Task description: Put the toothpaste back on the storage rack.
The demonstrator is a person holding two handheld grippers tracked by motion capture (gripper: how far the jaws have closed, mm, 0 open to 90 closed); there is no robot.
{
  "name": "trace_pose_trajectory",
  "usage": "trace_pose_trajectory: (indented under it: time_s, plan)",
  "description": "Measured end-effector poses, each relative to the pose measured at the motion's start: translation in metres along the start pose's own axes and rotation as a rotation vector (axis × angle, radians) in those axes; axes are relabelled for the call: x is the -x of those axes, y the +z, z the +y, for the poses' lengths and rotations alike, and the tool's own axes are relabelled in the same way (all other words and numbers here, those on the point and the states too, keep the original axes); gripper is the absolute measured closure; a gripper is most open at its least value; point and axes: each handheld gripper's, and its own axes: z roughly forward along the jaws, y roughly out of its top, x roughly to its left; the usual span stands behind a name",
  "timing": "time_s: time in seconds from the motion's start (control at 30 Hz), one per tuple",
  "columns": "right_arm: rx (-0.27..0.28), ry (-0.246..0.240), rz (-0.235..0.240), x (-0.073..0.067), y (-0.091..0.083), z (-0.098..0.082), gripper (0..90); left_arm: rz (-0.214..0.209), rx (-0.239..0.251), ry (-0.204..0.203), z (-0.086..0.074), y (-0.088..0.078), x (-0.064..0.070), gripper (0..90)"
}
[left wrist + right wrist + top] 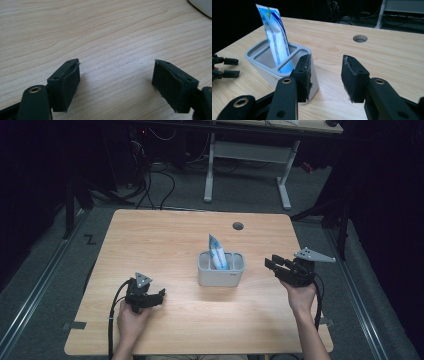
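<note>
Standing upright in a grey two-compartment holder (220, 276) mid-table: a blue-and-white toothpaste tube (217, 252), crimped end up, leaning slightly. In the right gripper view the tube (277, 40) sits in one compartment with its lower end against the divider; the other compartment of the holder (256, 51) is hard to see into from here.

Right gripper (274, 265): held off the holder's right side, jaws pointing toward it, apart from it. From its own camera the right gripper (325, 75) has jaws part open, a moderate gap, nothing between the pads, bare wood behind. One pad overlaps the holder's near corner in that view, but contact can't be confirmed.

Left gripper (156, 296): low over the table (150, 235) at front left, well apart from the holder. Its own view shows the left gripper (116, 82) with jaws spread wide, empty, only wood grain between them. A pale rounded edge, probably the holder (202, 6), clips the top right corner.

Cable grommet hole (238, 226) in the tabletop behind the holder.
</note>
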Motion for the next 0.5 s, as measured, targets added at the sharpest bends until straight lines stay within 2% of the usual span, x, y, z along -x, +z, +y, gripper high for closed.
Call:
trace_pose_trajectory:
  time_s: [0.5]
  plan:
    - [-0.014,0.043,-0.011,0.008,-0.001,-0.019,59.6,0.001,0.002,-0.002,0.000,0.000,0.000,22.8]
